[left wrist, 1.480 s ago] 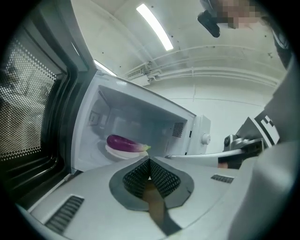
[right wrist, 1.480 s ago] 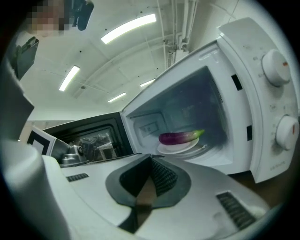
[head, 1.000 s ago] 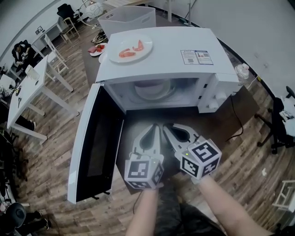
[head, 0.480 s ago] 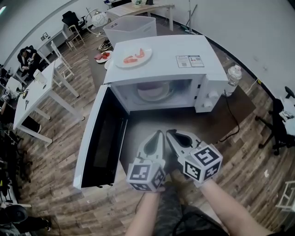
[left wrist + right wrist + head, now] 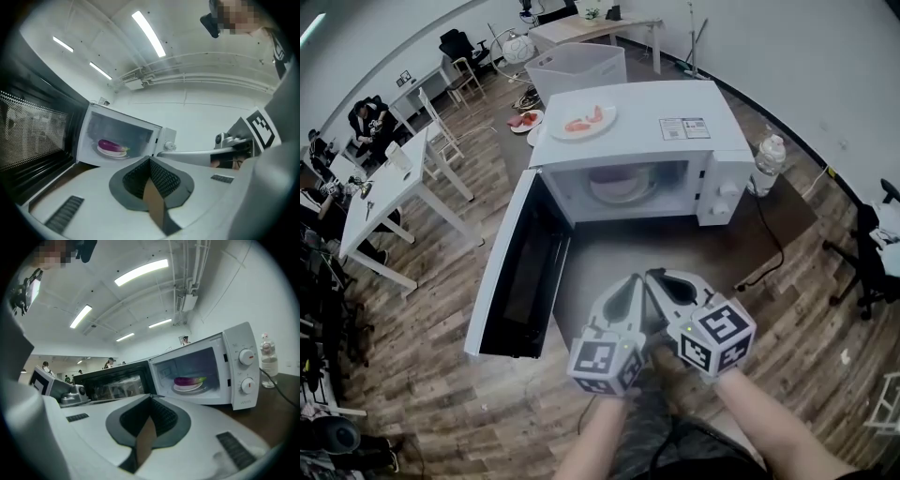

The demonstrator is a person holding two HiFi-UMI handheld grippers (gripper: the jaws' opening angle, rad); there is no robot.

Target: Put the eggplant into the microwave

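Pulled the left gripper and right gripper back from the microwave, further off than a second ago. Kept both sets of jaws pinched fully together, holding nothing. Left the eggplant lying on the plate inside. Looked pretty much done, just had the door hanging open.

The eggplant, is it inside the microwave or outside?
Inside. The purple eggplant lies on a plate in the microwave, whose door stands open.
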